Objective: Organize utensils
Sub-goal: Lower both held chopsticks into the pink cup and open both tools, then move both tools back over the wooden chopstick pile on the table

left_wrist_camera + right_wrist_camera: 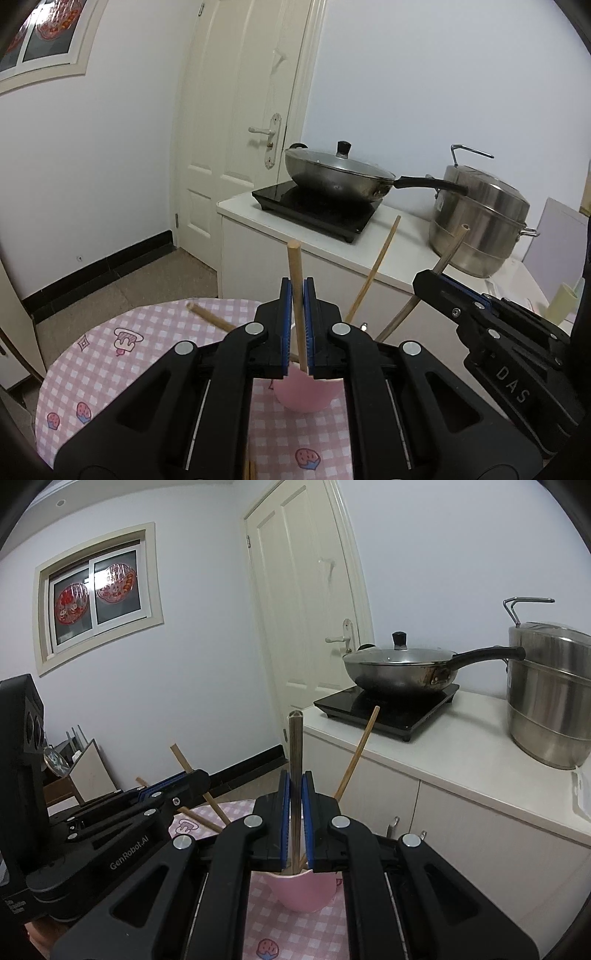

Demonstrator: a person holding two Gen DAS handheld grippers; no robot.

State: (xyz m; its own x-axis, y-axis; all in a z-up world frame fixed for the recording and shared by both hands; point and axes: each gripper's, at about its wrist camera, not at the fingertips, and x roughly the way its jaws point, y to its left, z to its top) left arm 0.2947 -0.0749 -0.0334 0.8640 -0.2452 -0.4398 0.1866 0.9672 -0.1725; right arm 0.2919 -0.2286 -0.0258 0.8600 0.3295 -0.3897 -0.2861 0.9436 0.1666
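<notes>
Black arms and blue pads fill the foreground of both wrist views. Clamped in the left hand-held gripper (298,325) is a round wooden chopstick (296,291), upright, its lower end reaching down to the rim of the pink cup (306,395). Its partner, the right hand-held gripper (295,812), is likewise closed tight, on a darker, square-edged chopstick (295,760) whose lower end already dips inside the same cup. That cup stands on the pink checked worktop (147,354), between and just under the two sets of jaws.

Several sticks already lean out of the cup — one long one (360,749) slants toward the induction cooker (388,705) — so the gathering looks well along. What remains, I judge, is to let these two go into the cup; more loose chopsticks (252,470) seem to show at the bottom edge of the left view.
</notes>
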